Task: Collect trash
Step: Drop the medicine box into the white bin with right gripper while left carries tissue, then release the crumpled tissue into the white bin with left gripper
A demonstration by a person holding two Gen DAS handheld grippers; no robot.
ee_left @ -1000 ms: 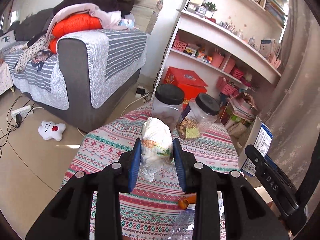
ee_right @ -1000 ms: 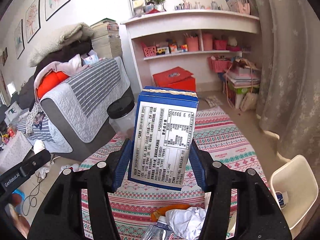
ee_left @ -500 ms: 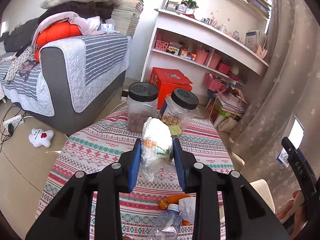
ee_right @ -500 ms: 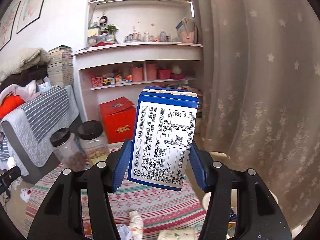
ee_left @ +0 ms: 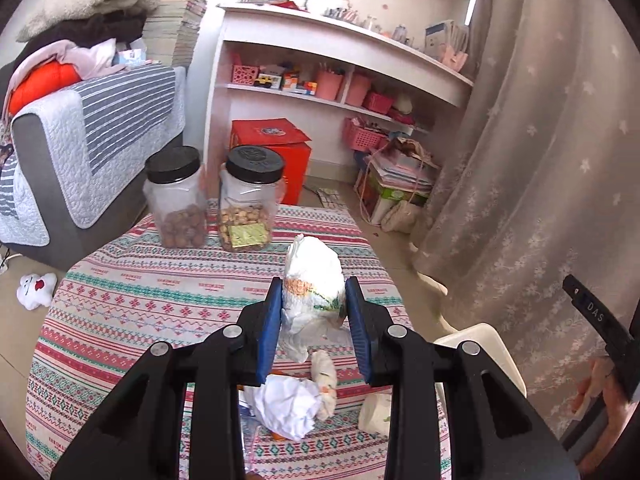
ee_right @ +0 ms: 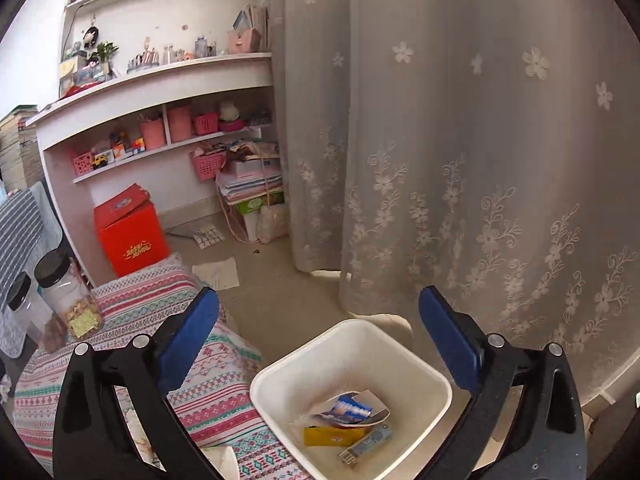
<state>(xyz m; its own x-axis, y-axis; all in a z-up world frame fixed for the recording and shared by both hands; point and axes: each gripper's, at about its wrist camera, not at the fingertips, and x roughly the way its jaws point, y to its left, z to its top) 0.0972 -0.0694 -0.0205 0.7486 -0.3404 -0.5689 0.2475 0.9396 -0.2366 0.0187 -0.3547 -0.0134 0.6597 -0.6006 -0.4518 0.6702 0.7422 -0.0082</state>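
Note:
My left gripper (ee_left: 314, 292) is shut on a crumpled white printed wrapper (ee_left: 312, 272), held above the table's patterned cloth (ee_left: 160, 300). More trash lies below it: a ball of white paper (ee_left: 288, 400) and a white packet (ee_left: 376, 412). My right gripper (ee_right: 319, 300) hangs over a white bin (ee_right: 420, 364) on the floor beside the table. Its jaws are opening wide and nothing is between them. A blue and white box (ee_right: 352, 408) lies in the bin among other wrappers. The bin's rim (ee_left: 480, 340) also shows in the left wrist view.
Two black-lidded jars (ee_left: 176, 200) (ee_left: 250, 200) of nuts stand at the table's far edge. A flowered curtain (ee_right: 480, 160) hangs close behind the bin. A red box (ee_right: 132, 228), white shelves and a sofa (ee_left: 80, 140) lie beyond.
The right gripper swung right from over the table to above the bin and its jaws spread; the blue box left them. The left gripper moved right, still gripping the wrapper.

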